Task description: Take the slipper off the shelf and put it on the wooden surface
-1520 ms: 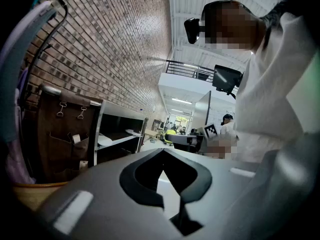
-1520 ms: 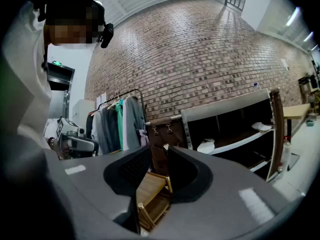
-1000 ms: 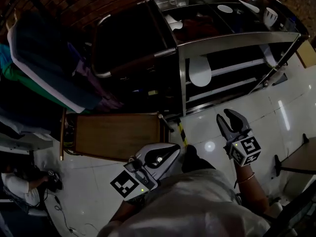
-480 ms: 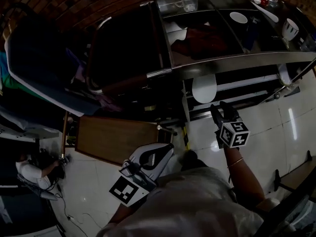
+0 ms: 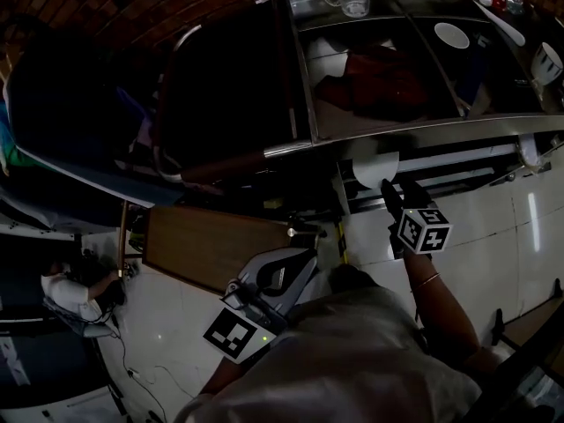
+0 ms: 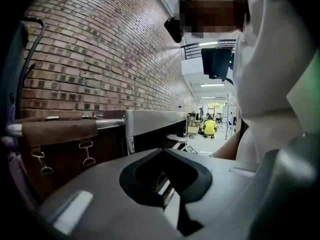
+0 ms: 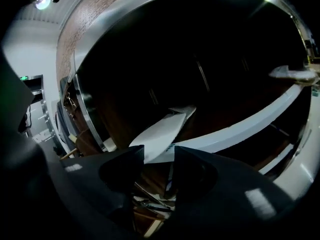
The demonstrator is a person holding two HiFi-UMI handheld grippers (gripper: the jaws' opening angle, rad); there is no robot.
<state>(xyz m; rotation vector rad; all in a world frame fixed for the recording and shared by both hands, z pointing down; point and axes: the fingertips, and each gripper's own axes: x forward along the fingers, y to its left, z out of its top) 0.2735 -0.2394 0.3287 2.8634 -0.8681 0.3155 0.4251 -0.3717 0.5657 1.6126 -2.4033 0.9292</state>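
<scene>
Right tongs point(image 5: 401, 189) stood open at the steel shelf point(image 5: 441, 123), the near end of the white slipper point(image 5: 372, 167) at the gap between their tips, not gripped. The slipper lay on a lower rail of the shelf. Left tongs point(image 5: 302, 257), tips closed together and empty, hung just beside the wooden surface point(image 5: 207, 245), above the pale tiled floor point(image 5: 493, 227).

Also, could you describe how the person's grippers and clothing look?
The left gripper is pale grey with black-lined tongs; the right gripper is dark. Each carries a cube with black-and-white square markers. The person wears a light top and a thin bangle on the right wrist.
</scene>
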